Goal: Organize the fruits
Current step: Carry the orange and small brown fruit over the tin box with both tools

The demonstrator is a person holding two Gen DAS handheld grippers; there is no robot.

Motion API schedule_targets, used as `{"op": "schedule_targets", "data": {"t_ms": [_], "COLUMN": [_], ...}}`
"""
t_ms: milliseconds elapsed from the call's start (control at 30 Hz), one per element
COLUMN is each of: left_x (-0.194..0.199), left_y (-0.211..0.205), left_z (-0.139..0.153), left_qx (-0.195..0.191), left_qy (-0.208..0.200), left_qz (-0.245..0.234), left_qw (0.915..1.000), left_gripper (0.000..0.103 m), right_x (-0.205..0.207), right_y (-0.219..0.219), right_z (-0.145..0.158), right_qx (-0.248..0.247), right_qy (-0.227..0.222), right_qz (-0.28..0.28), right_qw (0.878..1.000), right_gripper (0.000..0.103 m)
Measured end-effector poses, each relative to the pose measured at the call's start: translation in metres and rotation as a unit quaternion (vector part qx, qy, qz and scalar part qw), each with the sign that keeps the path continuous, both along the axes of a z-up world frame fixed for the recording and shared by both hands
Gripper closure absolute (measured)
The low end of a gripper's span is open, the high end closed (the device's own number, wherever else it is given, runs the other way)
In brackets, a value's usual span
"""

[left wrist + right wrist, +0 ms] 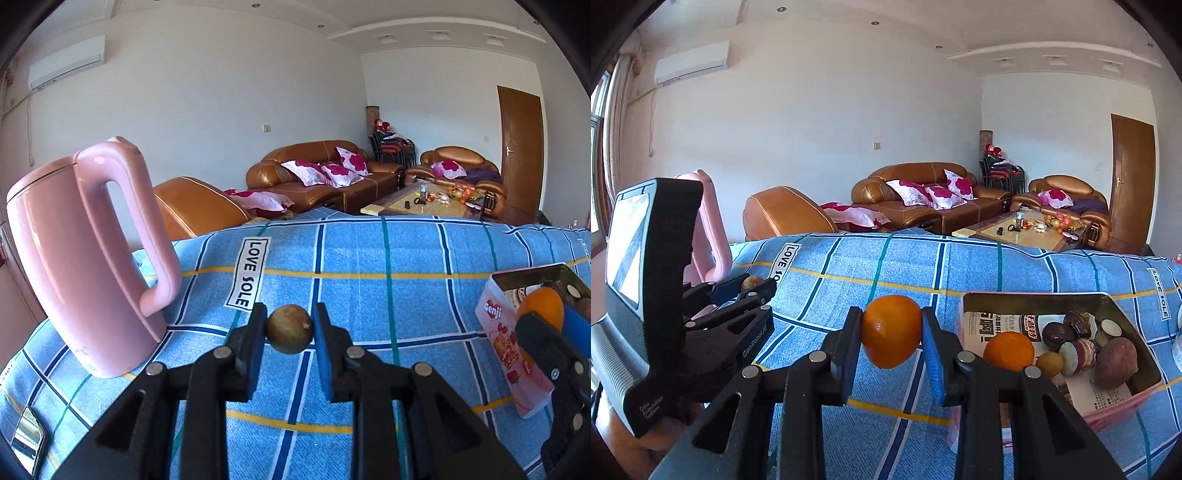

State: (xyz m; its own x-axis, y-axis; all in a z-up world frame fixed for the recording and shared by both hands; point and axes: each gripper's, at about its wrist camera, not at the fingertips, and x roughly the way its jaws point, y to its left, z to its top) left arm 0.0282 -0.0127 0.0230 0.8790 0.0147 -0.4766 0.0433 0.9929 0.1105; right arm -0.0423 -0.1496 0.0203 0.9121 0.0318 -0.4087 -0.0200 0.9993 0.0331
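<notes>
My left gripper (290, 328) is shut on a small brown round fruit (289, 333), lifted a little above the blue checked cloth (369, 258). In the right wrist view that same gripper (753, 286) shows at the left with the brown fruit (750, 282) at its tips. My right gripper (892, 332) is shut on an orange (891, 332), held just left of the pink tin (1134, 321). The tin holds another orange (1008, 349), a small yellow fruit (1049, 363) and several dark purple fruits (1115, 362). The left wrist view catches the held orange (541, 308) and the tin (495, 314) at the right edge.
A tall pink kettle (85, 266) stands on the cloth at the left, close to my left gripper. Brown leather sofas (916, 195) with pink cushions and a low coffee table (1023, 230) lie beyond the cloth's far edge. A wooden door (1132, 181) is at the right.
</notes>
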Motion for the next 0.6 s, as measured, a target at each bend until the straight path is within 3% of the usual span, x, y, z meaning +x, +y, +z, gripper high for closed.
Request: {"op": "schedule_targets", "data": {"t_ms": [600], "left_x": [-0.034], "left_y": [-0.004], "left_z": [0.001], "left_qx": [-0.014], "left_qy": [-0.015], "left_qz": [0.009], "left_qw": [0.9997], "left_gripper": [0.077], "right_x": [-0.022], "right_y": [0.000], "right_z": [0.002], "right_qx": [-0.019], "right_qy": [-0.011], "right_qz": [-0.013], "right_qw": [1.000], "right_gripper": [0.069]}}
